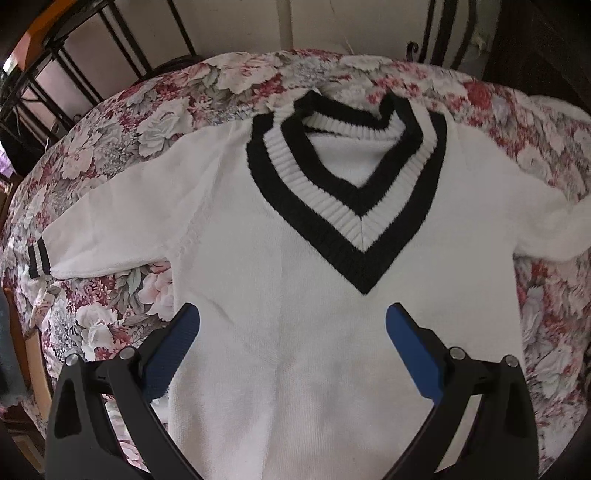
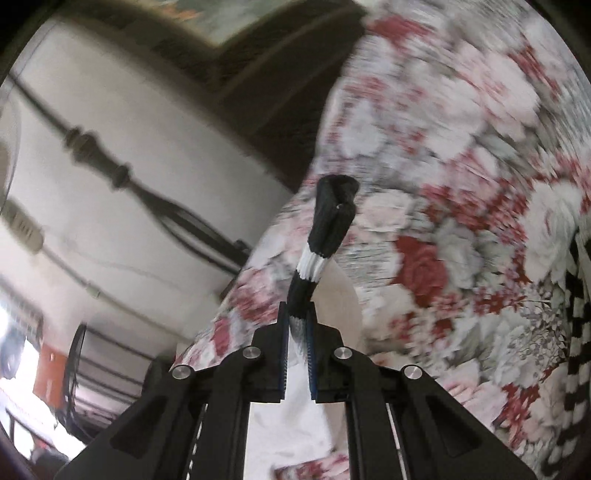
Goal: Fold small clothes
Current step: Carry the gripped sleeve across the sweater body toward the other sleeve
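The right hand-held gripper (image 2: 298,325) has its two blue-padded jaws pinched nearly together on a striped cuff (image 2: 325,236); the ribbed knit band, black then white then black, sticks out past the fingertips in a bunched roll, with white sleeve fabric trailing below the jaws; that view is smeared with motion blur, so finer detail is lost. The left hand-held gripper (image 1: 291,332) stands wide apart, pointing steeply down over the lower front of the sweater (image 1: 295,295) with nothing between its textured blue pads (image 1: 173,350); whether they touch the cloth I cannot tell. The sweater is a small white knit, soft and slightly fuzzy, lying face up and spread flat on the bed, with a deep V-neck collar (image 1: 347,206) of ribbed white between two black bands; its other sleeve reaches out sideways to a second cuff (image 1: 38,256) with black stripes. Under it lies a floral bedspread (image 1: 122,310) printed with white, pink and dark red roses; behind the bed, dark metal bars (image 1: 66,62) stand against a pale wall (image 1: 229,26). No writing can be read.
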A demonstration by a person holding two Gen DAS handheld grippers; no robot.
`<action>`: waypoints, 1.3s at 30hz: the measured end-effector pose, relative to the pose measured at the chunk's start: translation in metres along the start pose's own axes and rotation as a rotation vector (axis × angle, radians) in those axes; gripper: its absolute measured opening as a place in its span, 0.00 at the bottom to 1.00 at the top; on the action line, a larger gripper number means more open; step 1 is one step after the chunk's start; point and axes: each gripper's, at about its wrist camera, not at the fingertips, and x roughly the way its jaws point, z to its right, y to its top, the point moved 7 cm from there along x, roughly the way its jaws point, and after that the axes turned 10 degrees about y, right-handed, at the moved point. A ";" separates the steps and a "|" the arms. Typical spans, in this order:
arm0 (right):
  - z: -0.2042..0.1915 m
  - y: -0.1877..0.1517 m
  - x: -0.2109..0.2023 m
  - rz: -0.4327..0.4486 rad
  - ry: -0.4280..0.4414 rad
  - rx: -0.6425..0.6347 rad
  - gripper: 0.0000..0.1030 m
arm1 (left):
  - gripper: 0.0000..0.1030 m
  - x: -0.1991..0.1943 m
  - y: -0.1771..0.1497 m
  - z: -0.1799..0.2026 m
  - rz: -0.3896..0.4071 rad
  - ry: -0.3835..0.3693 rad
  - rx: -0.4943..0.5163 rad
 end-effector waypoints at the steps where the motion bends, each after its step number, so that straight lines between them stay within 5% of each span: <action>1: -0.013 -0.003 -0.001 -0.009 0.012 -0.023 0.09 | 0.96 -0.001 0.001 -0.002 0.000 -0.006 -0.011; 13: -0.132 -0.058 0.024 -0.089 0.116 -0.188 0.09 | 0.96 -0.013 0.023 -0.060 0.025 -0.022 -0.185; 22: -0.221 -0.137 0.052 -0.207 0.182 -0.344 0.09 | 0.96 -0.011 0.021 -0.097 0.019 -0.035 -0.242; 31: -0.262 -0.227 0.091 -0.358 0.196 -0.482 0.09 | 0.96 0.003 0.014 -0.149 -0.025 -0.056 -0.363; 39: -0.266 -0.287 0.130 -0.472 0.178 -0.545 0.09 | 0.96 0.012 0.012 -0.169 -0.019 0.013 -0.362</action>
